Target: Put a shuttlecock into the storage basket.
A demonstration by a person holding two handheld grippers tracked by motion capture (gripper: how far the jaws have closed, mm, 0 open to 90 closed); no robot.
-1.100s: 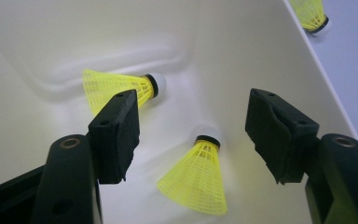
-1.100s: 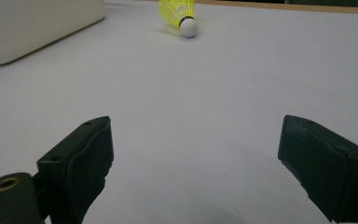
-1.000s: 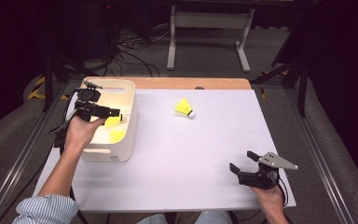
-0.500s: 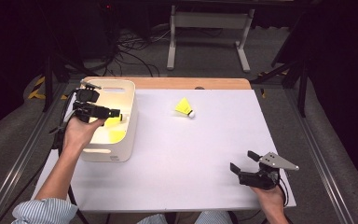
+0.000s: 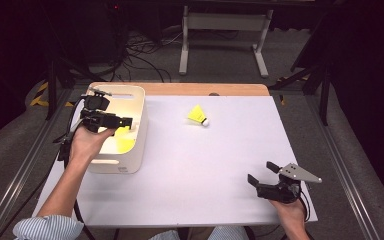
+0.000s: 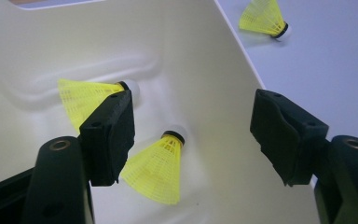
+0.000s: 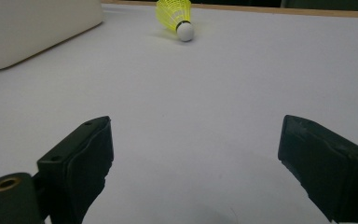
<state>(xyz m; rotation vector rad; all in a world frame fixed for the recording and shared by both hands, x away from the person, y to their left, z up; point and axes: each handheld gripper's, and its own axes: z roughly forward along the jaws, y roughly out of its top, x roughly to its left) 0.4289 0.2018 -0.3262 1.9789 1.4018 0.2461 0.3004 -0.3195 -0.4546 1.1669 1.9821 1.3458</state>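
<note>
I count three yellow plastic-skirted shuttlecocks with white cork tips: two lying inside the bin, one (image 6: 93,98) partly behind my jaw and one (image 6: 156,168) lower down, and a third (image 5: 198,115) out on the table. There is one cream plastic bin (image 5: 132,150) and one white table top (image 5: 205,170).

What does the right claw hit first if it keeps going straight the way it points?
Probably nothing nearby: the right claw faces bare table. The yellow shuttlecock lies far ahead, slightly left of centre, so it may pass beside it.
</note>
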